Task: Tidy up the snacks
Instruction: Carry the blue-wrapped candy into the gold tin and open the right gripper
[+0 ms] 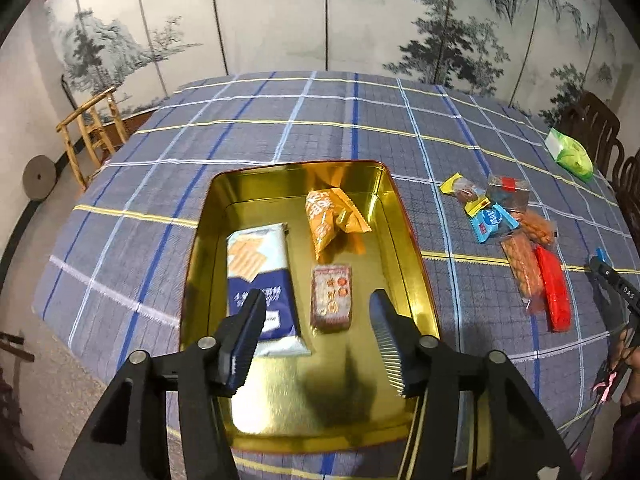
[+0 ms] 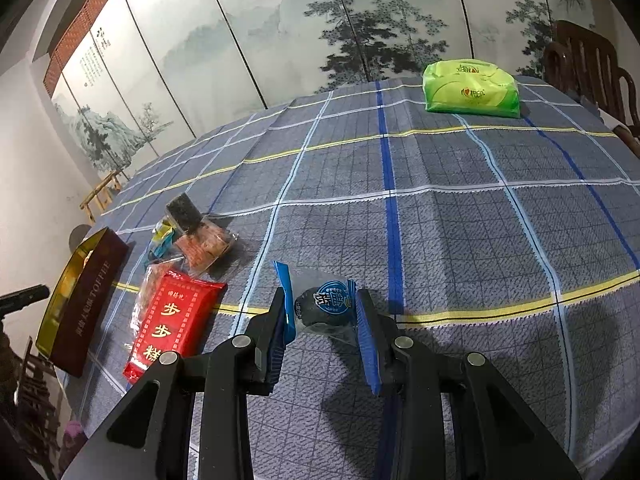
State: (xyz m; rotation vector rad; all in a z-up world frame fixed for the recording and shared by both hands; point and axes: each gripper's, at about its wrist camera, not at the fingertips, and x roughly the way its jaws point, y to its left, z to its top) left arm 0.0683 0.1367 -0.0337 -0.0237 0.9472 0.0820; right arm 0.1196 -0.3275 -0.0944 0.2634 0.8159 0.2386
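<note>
Jaws of the left gripper (image 1: 318,312) stand apart, empty, over the gold tin (image 1: 408,216); the right gripper (image 2: 322,312) clamps a blue-wrapped snack (image 2: 326,306). The tin's side reads "TOFFEE".

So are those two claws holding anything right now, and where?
The right gripper pinches the blue-wrapped snack by its two sides. The left gripper is open over the tin, holding nothing.
</note>
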